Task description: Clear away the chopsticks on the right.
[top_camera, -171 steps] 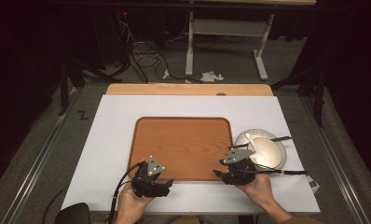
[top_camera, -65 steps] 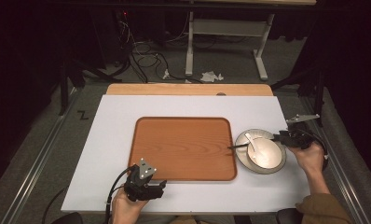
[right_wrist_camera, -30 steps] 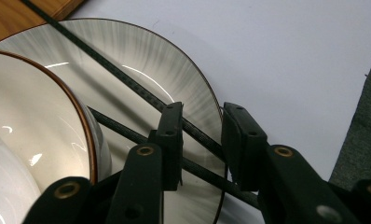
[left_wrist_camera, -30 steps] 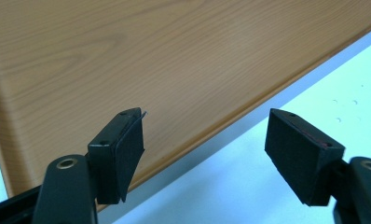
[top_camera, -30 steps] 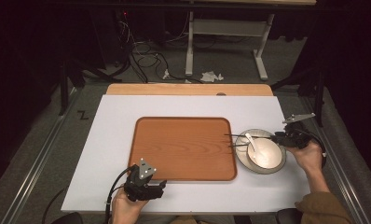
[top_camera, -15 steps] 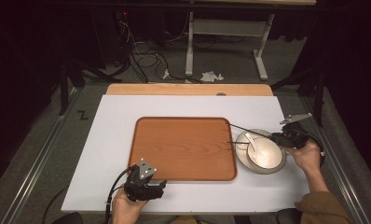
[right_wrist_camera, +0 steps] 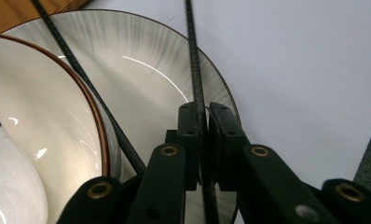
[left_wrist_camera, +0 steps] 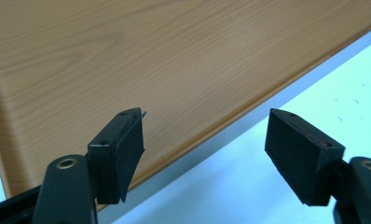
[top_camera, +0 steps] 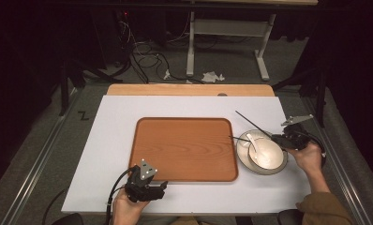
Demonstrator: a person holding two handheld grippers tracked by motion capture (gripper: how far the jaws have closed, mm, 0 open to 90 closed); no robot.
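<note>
White sheeting covers the table [top_camera: 114, 140], with grey carpet and trailing cables on the floor beyond it

At the plate [top_camera: 243, 145], right of the wooden tray [top_camera: 182, 147], the right gripper [top_camera: 280, 139] has its jaws pressed together on one black chopstick [top_camera: 250, 123]. That stick slants up and away from the plate toward the table's far side. The right gripper view gives what the high view cannot: the stick's fine ribbed surface [right_wrist_camera: 195, 70] running straight between the closed black pads, and a second chopstick [right_wrist_camera: 81, 70], loose, lying across the plate's rim beside the jaws. The plate [right_wrist_camera: 151, 60] is glossy grey with brushed radial streaks and a dark edge; a pale bowl [right_wrist_camera: 39, 121] with a brown lip sits on it, and a white spoon [top_camera: 253, 143] rests in the bowl.

Well to the left of the plate, at the tray's near edge, the left gripper [top_camera: 149, 190] rests in the person's hand. Its own view shows the jaws wide apart over the tray's rounded, raised rim [left_wrist_camera: 249, 107], the smooth wood grain close up, with nothing between the pads
</note>
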